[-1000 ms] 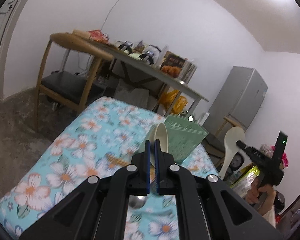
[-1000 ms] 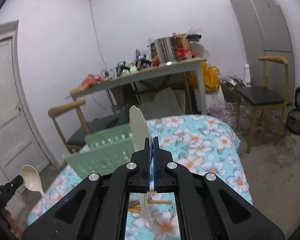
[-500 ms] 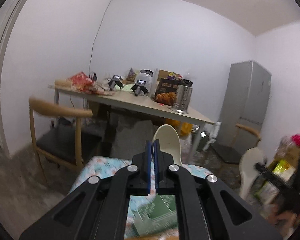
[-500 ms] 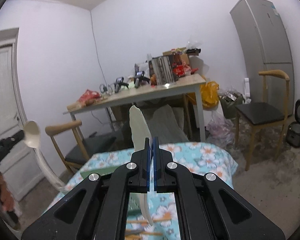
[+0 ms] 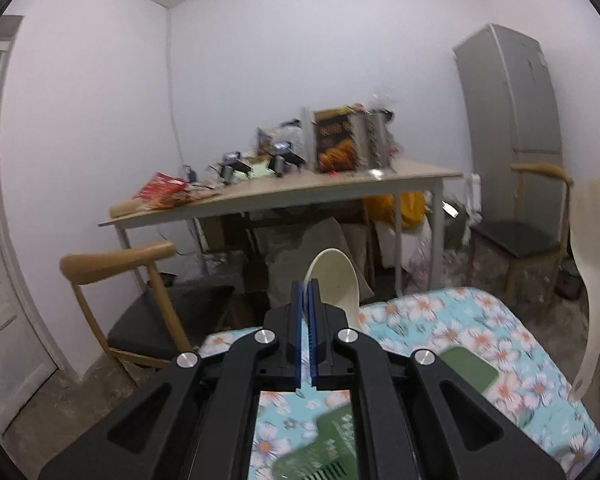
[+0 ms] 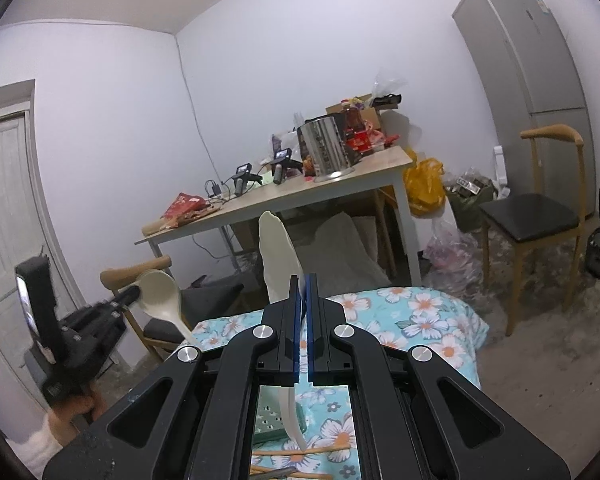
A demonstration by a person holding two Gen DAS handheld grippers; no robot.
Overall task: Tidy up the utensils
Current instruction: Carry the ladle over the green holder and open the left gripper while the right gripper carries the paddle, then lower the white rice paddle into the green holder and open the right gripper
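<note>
My left gripper [image 5: 306,292] is shut on a cream spoon [image 5: 336,284], whose bowl stands up past the fingertips. In the right wrist view the same left gripper [image 6: 129,294] hangs in the air at the left with that spoon [image 6: 160,294], handle slanting down. My right gripper [image 6: 303,284] is shut on a cream rice paddle [image 6: 278,256]; its handle [image 6: 292,420] points down over the green slotted basket [image 6: 274,416]. The paddle [image 5: 592,248] also shows at the right edge of the left wrist view. The basket [image 5: 324,448] lies on the floral cloth [image 5: 460,320], below both grippers.
Wooden chopsticks [image 6: 300,450] lie on the cloth near the basket. Beyond stands a cluttered wooden table [image 6: 300,196], a chair [image 6: 140,276] at the left, another chair [image 6: 540,216] and a grey fridge [image 6: 532,60] at the right. A hand [image 6: 72,404] grips the left tool.
The left gripper has swung across and up with its spoon and rolled level, so its view left the cloth for the room. The right gripper rose a little, then held still.
</note>
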